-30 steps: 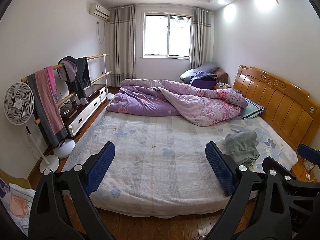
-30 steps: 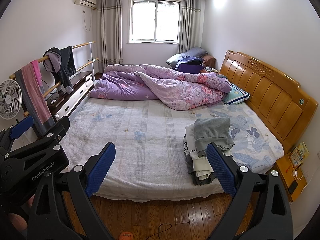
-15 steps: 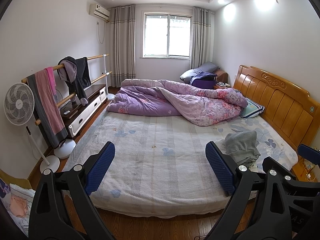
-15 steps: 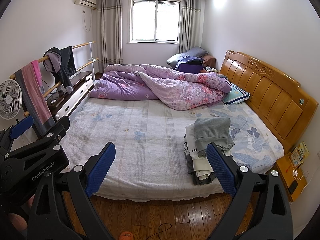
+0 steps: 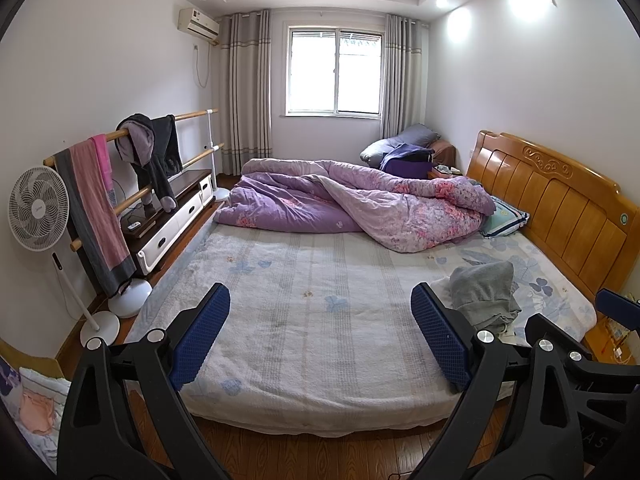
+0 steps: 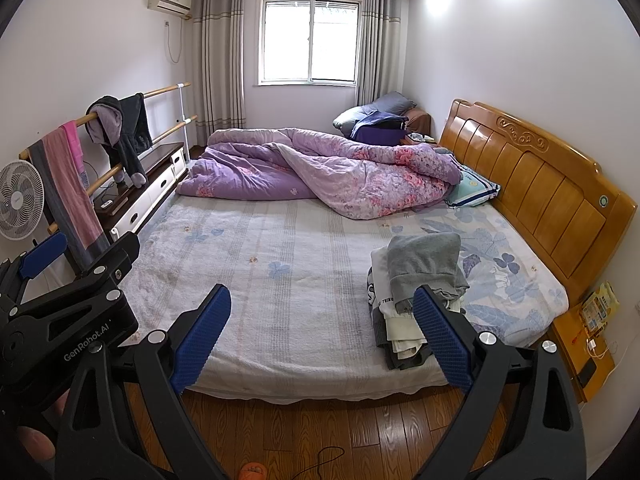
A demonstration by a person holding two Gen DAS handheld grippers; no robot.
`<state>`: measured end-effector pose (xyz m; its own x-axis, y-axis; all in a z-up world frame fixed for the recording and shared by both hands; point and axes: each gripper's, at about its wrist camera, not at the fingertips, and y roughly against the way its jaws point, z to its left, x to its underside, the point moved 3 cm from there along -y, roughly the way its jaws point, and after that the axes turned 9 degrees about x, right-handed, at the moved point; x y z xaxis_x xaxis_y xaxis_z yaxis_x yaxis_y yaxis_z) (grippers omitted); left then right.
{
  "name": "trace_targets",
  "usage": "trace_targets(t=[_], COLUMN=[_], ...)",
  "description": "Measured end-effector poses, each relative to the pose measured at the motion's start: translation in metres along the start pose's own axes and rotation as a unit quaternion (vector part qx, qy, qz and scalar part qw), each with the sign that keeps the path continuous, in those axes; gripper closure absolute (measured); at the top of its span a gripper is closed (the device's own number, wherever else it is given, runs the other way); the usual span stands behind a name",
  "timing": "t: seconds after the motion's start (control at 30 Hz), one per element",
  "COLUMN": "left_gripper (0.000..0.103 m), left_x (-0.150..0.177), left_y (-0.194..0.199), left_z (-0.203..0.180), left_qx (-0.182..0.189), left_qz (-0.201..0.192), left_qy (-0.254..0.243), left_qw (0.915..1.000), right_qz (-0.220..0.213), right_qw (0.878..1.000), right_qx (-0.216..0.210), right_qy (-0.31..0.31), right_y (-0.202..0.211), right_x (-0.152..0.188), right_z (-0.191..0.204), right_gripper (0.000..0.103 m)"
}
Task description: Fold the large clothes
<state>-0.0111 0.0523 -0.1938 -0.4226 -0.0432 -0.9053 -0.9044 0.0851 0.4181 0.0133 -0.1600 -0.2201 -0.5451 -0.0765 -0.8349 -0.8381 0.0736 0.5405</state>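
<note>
Folded clothes (image 6: 416,284) sit in a stack on the bed's (image 6: 280,264) near right corner, a grey garment (image 6: 424,258) on top, close to the wooden headboard (image 6: 536,184). Going left to right: a white fan (image 5: 38,208) stands by the wall, then a rail (image 5: 132,132) draped with a pink towel (image 5: 94,200) and dark jacket (image 5: 154,156). The left gripper (image 5: 320,338) hangs over the bed's foot edge, blue pads spread wide, holding nothing. A purple quilt (image 5: 360,204) lies bunched across the far side. The right gripper (image 6: 322,338) is likewise wide and empty, its right pad in front of the stack.
</note>
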Motion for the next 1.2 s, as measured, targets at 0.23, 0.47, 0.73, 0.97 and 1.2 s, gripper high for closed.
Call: trace_targets(t=[0.23, 0.47, 0.73, 0.97, 1.2], left_gripper=[0.011, 0.011, 0.011, 0.011, 0.011], left_x=[0.008, 0.008, 0.01, 0.011, 0.009], left_y=[0.003, 0.005, 0.007, 0.008, 0.007], left_z=[0.012, 0.013, 0.019, 0.022, 0.022], left_qx=[-0.001, -0.002, 0.0, 0.0, 0.001], left_qz=[-0.006, -0.006, -0.003, -0.002, -0.003], left_qy=[-0.005, -0.007, -0.007, -0.008, -0.009], left_qw=[1.0, 1.0, 1.0, 1.0, 1.0], right_qz=[0.0, 0.001, 0.001, 0.002, 0.002], right_qw=[1.0, 1.0, 1.0, 1.0, 1.0], right_qx=[0.0, 0.0, 0.0, 0.0, 0.0], right_qy=[-0.001, -0.002, -0.002, -0.002, -0.002], right_y=[0.001, 0.001, 0.001, 0.002, 0.003], right_x=[-0.001, 0.0, -0.001, -0.001, 0.0], right_z=[0.001, 0.0, 0.0, 0.0, 0.001], right_gripper=[0.014, 0.014, 0.014, 0.014, 0.014])
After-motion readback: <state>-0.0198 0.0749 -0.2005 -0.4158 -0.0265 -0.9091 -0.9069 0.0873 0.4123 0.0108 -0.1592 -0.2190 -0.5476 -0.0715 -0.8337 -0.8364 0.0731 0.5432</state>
